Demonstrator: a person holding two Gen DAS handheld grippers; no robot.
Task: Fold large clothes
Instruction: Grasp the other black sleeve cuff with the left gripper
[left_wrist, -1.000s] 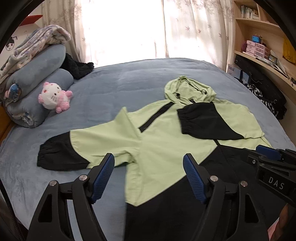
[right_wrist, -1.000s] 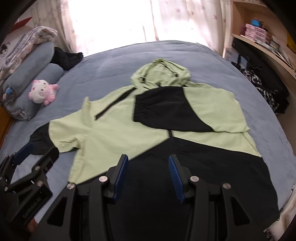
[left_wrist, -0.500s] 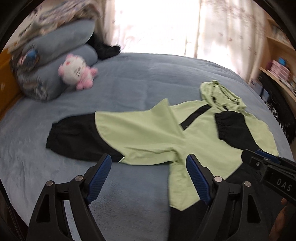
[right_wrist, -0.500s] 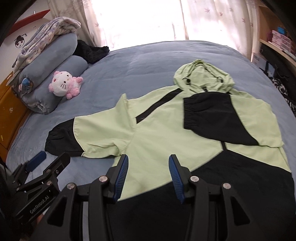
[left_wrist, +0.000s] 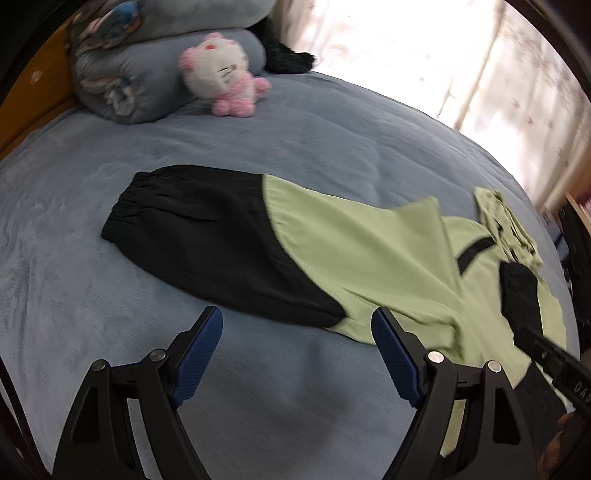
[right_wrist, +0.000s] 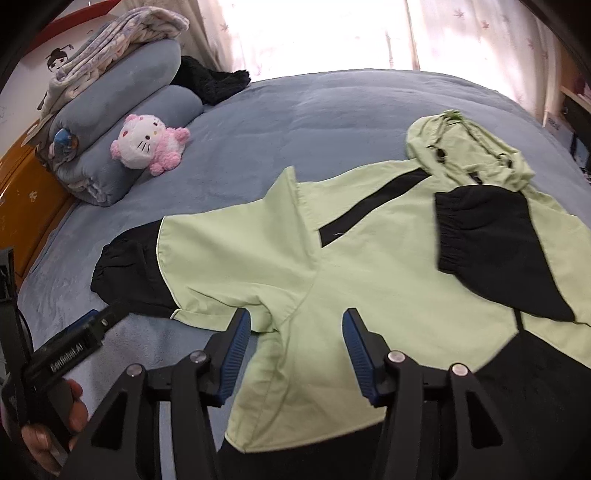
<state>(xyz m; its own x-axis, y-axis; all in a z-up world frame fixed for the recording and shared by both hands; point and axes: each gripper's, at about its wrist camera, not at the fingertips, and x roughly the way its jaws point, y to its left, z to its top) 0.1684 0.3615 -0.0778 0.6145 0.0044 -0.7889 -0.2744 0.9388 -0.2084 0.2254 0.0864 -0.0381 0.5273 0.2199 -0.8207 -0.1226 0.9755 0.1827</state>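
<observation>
A light green and black hooded jacket (right_wrist: 369, 258) lies flat on the blue bed. Its right sleeve (right_wrist: 491, 251) is folded across the chest. Its left sleeve (left_wrist: 236, 236), black at the cuff, stretches out to the left. My left gripper (left_wrist: 295, 325) is open and empty, low over the bed just short of that sleeve's near edge. It also shows in the right wrist view (right_wrist: 92, 325). My right gripper (right_wrist: 295, 325) is open and empty above the jacket's left armpit area. The hood (right_wrist: 465, 147) lies at the far end.
Rolled grey-blue blankets (right_wrist: 122, 122) and a pink and white plush cat (right_wrist: 147, 144) lie at the bed's far left. A black garment (right_wrist: 214, 81) lies by the curtains. An orange headboard (right_wrist: 26, 192) runs along the left. Shelves stand at the right edge.
Both grippers have swung left. The left one has dropped lower and closer to the outstretched left sleeve. The right one now hovers over the jacket's left side. Both stay open.
</observation>
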